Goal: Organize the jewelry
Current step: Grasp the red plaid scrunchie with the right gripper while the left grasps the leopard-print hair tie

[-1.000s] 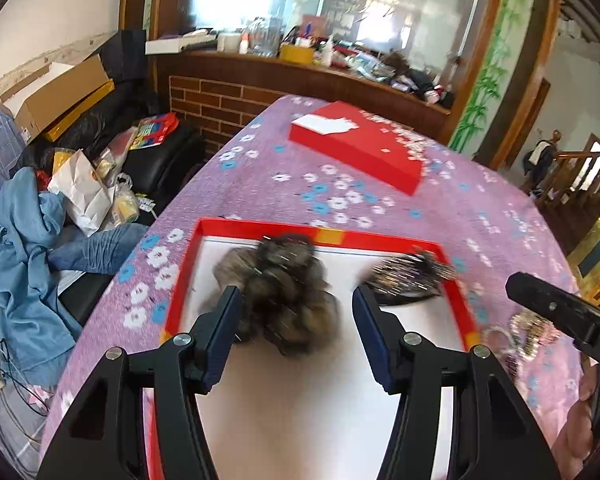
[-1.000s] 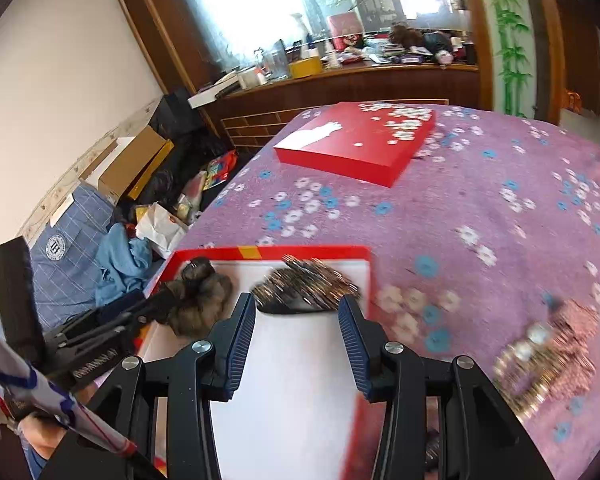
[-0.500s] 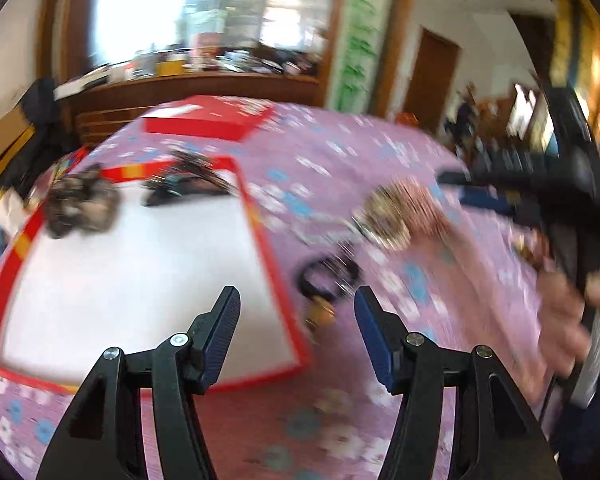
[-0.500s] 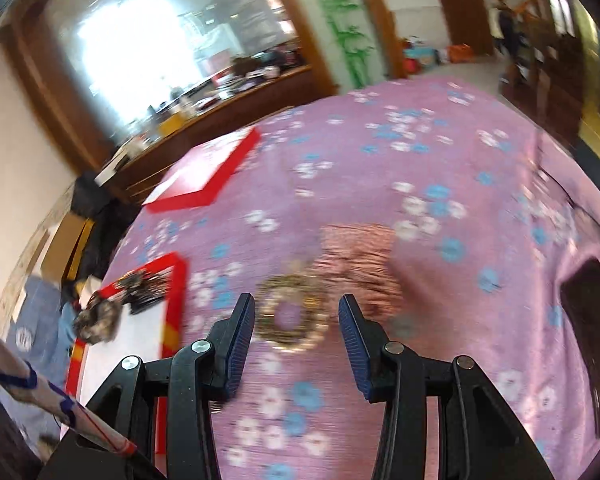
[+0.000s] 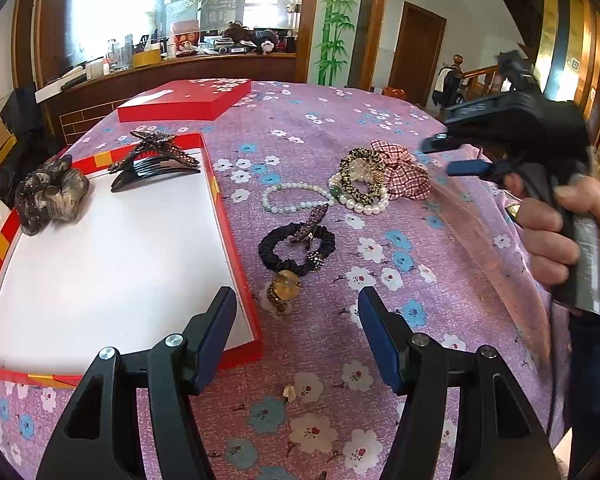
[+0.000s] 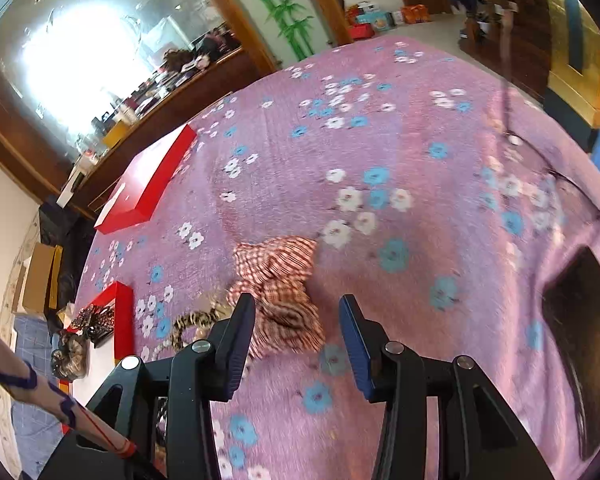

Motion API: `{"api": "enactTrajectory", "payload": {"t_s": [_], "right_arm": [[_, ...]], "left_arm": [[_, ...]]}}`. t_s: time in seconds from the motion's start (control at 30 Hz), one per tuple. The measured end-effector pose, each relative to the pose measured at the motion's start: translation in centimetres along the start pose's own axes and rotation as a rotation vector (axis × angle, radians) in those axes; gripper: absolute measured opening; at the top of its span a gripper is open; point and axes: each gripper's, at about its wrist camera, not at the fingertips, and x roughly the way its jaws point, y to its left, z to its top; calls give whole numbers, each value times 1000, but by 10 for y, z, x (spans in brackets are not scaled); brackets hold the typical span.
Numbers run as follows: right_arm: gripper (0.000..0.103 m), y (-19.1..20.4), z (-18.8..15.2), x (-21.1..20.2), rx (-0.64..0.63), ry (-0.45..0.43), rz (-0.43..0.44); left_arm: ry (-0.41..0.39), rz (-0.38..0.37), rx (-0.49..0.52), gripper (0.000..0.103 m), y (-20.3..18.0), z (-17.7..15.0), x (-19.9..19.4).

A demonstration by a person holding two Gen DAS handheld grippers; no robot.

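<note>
Two pieces already lie in the red-rimmed tray point(image 5: 216, 184): a brown ruffled scrunchie point(image 5: 50, 196) at its far left corner and a beaded claw hair clip point(image 5: 156, 160) along the far edge, well apart from each other, with most of the white floor bare.

Several pieces are left outside it on the purple flowered cloth of the bench point(image 5: 340, 120). Just beside the tray's right rim lies a black scrunchie point(image 5: 296, 250) with a gold charm point(image 5: 285, 285) and a small beaded clip point(image 5: 310, 226) resting across it. Farther out is a pearl bracelet point(image 5: 290, 198), touching a cluster made of a leopard-print scrunchie point(image 5: 360, 178), more pearls and a red checked scrunchie point(image 5: 404, 172).

By this count the sorting looks under halfway done.

The left gripper point(image 5: 296, 320) is spread wide and holds nothing, hovering near the black scrunchie and its charm, which seems the likeliest next pick for it. The right gripper point(image 6: 296, 336) is likewise spread wide and empty, its jaws on either side of the checked scrunchie in the right wrist view, though whether they touch it I cannot tell.

A closed red box point(image 5: 188, 100) sits farther back, apart from everything else.
</note>
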Motion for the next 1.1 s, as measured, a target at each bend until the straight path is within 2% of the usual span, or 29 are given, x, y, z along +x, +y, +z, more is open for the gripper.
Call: {"api": "enactTrajectory", "payload": {"t_s": [0.13,0.17,0.2,0.23,0.3,0.4,0.5,0.63,0.7,0.73,0.77,0.87,0.9,0.93,0.97,1.0,1.1], "right_arm": [[47,8,-3,24,-62,29,23],[41,11,-6,31,-88,45,34],[22,15,-9,36,-121,60,41],[14,16,-12,39,-140,63,29],[9,13,-11,36,-152,49,20],[9,-4,-5,22,-95,-3,32],[9,-17,2,6,-59,-79,-14],[9,-26,6,0,-18,-88,10],[9,-29,8,-1,-4,-82,22],[9,-31,9,-1,7,-77,30],[9,-31,11,0,12,-73,37],[9,-31,12,0,19,-69,45],[9,-30,12,1,20,-67,48],[9,-29,12,1,20,-63,57],[9,-29,12,1,19,-62,63],[9,-27,11,1,15,-62,63],[9,-24,10,0,6,-63,75]], "left_arm": [[11,10,6,62,0,0,3],[13,16,12,62,-1,0,4],[14,27,18,62,-3,0,4],[14,42,28,62,-5,0,4],[26,48,47,62,-11,2,6],[48,38,-8,62,-13,19,12],[63,-32,-43,62,-17,50,20],[65,-20,-28,61,-30,98,49],[92,11,-13,55,-35,113,74],[111,14,-13,44,-37,116,85],[136,18,-20,39,-37,118,96],[193,-8,-36,38,-37,118,120],[196,-9,-35,37,-38,117,124],[200,-21,-30,29,-39,114,128],[204,-34,-26,11,-41,112,131],[197,-27,-24,7,-42,110,133],[143,-8,-8,6,-44,103,126]]}}
